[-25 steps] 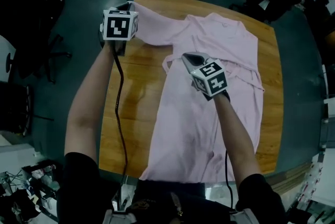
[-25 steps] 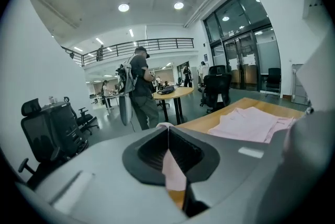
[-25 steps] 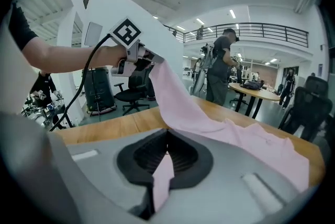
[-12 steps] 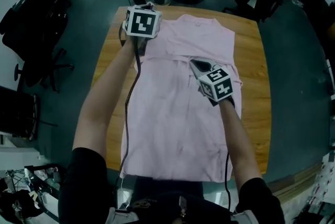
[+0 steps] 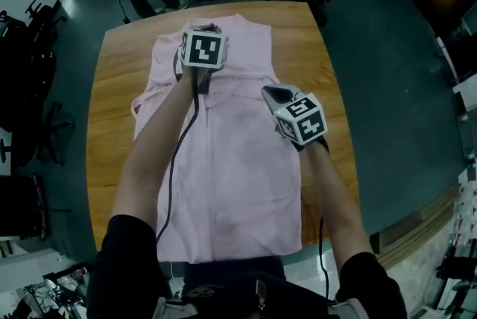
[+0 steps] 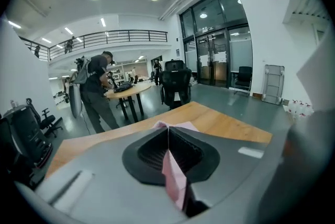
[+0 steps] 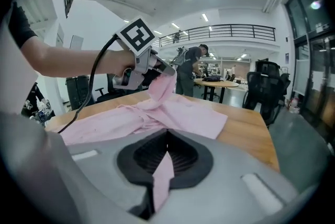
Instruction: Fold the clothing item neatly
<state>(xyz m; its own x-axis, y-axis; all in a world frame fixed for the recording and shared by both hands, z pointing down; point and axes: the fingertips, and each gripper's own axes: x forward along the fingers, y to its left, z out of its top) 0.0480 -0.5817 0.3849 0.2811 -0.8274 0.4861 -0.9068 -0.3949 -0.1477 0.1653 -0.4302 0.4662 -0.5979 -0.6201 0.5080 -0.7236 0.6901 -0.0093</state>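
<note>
A pink shirt (image 5: 238, 176) lies lengthwise on the wooden table (image 5: 112, 124), collar end away from me. My left gripper (image 5: 204, 28) hovers over the shirt's upper middle, shut on a strip of pink cloth (image 6: 175, 181) that is lifted off the table. My right gripper (image 5: 270, 92) is at the shirt's right side, level with the chest, also shut on a fold of pink cloth (image 7: 162, 176). In the right gripper view the left gripper (image 7: 166, 70) holds cloth that hangs down to the rumpled shirt (image 7: 178, 113). The left jaws (image 6: 168, 131) and right jaws (image 7: 167, 136) are both pressed together.
A person (image 6: 97, 87) stands at a round table (image 6: 125, 91) beyond the far edge. Office chairs (image 5: 30, 34) stand on the floor to the left, and another black chair (image 6: 175, 84) is past the far end. Bare wood (image 5: 320, 71) shows to the shirt's right.
Both grippers have swept to the right with the cloth in them. The left one brought the sleeve from the table's far left corner over the shirt's body. The shirt now looks narrower.
</note>
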